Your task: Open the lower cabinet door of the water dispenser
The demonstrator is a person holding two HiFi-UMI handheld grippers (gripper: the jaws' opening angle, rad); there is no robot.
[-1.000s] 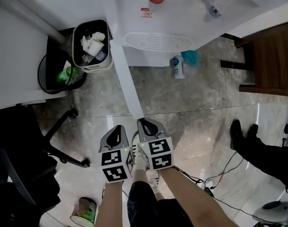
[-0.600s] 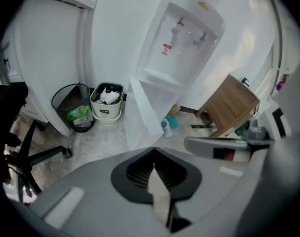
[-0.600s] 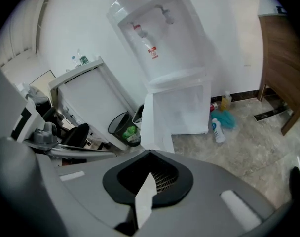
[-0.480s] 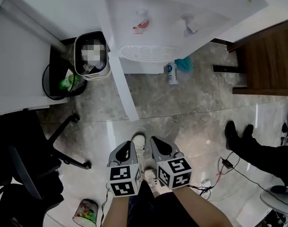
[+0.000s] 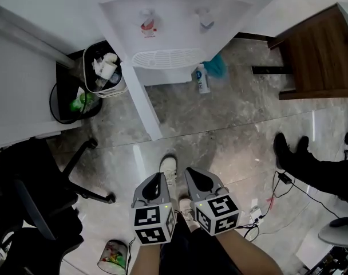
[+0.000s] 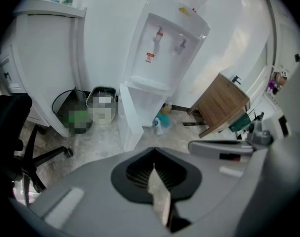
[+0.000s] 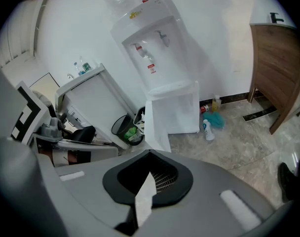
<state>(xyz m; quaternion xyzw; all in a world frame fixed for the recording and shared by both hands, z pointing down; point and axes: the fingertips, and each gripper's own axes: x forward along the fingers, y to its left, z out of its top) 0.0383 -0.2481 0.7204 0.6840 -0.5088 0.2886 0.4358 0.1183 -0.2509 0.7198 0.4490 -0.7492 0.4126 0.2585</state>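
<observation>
"Head view first. Where is the water dispenser [image 5: 174,16]?"

"It stands at the far edge of the floor [image 5: 231,125], against the white wall. Its lower cabinet door [image 5: 145,99] is open. The door hangs from the left side of the dispenser and sticks out over the floor toward the person."

"Where are the two grippers?"

"They are low in the head view, side by side, above the person's white shoes [image 5: 169,168]. The left gripper [image 5: 157,183] and the right gripper [image 5: 197,179] both point at the dispenser. They are well apart from the door."

"Are the fingers open?"

"No. In the left gripper view, the left gripper [image 6: 157,191] has its fingers pressed together with nothing between them. In the right gripper view, the right gripper [image 7: 144,194] is closed too, and it holds nothing."

"What else is on the floor?"

"A small bin [image 5: 105,67] full of paper sits just left of the door, near its hinge. A round black bin [image 5: 62,105] is beside that one. A spray bottle [image 5: 201,79] and a blue-green cloth [image 5: 217,66] lie just right of the dispenser. A brown wooden cabinet [image 5: 320,50] fills the far right corner. A black office chair [image 5: 42,193] is at the left edge. Another person's black shoes [image 5: 291,153] show at the right edge, with cables [image 5: 265,208] near them."
</observation>
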